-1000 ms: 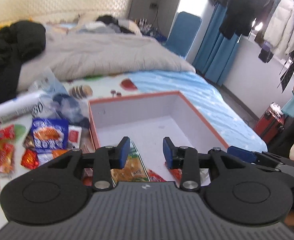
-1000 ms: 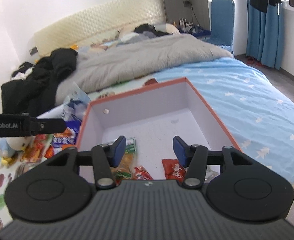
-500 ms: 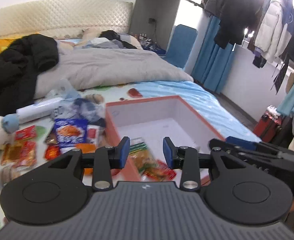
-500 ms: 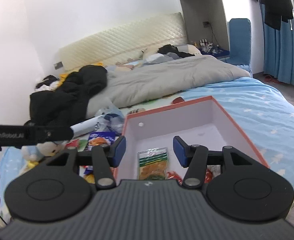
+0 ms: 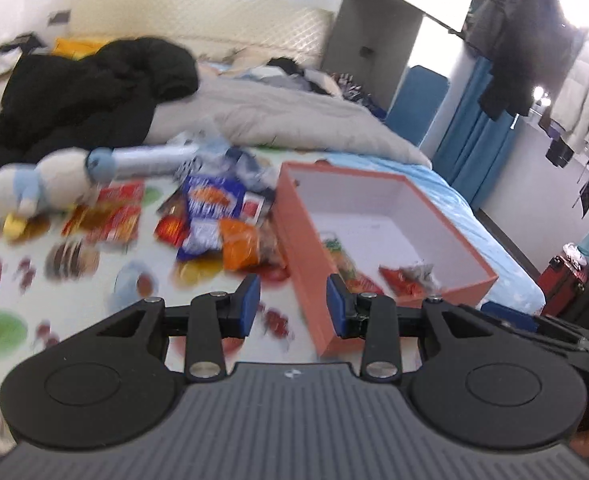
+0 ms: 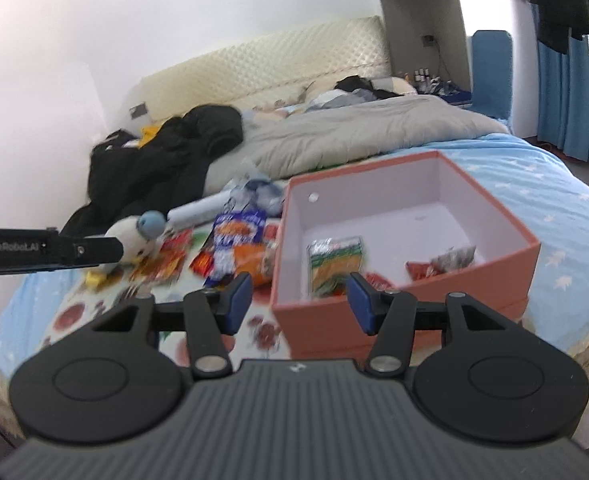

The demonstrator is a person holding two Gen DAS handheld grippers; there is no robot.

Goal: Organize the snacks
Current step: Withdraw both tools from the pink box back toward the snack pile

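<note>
Inside, the one salmon-orange cardboard box with white walls [image 6: 410, 236] holds a green-and-yellow snack packet [image 6: 336, 262] on its left and red wrappers with a crinkled silver one [image 6: 444, 263] toward its right (exact count unclear through the blur). The box sits on the bed [image 6: 534, 184], on the blue star-print sheet. Just beside its left wall lies a loose pile: one blue-and-white snack bag [image 5: 210, 200], one orange packet [image 5: 240, 244], several red packets [image 5: 116, 218], and one white plush toy [image 5: 40, 188]. Left hand-held gripper [image 5: 293, 306] and right hand-held gripper [image 6: 300, 300] both hover with fingers apart, gripping nothing.
</note>
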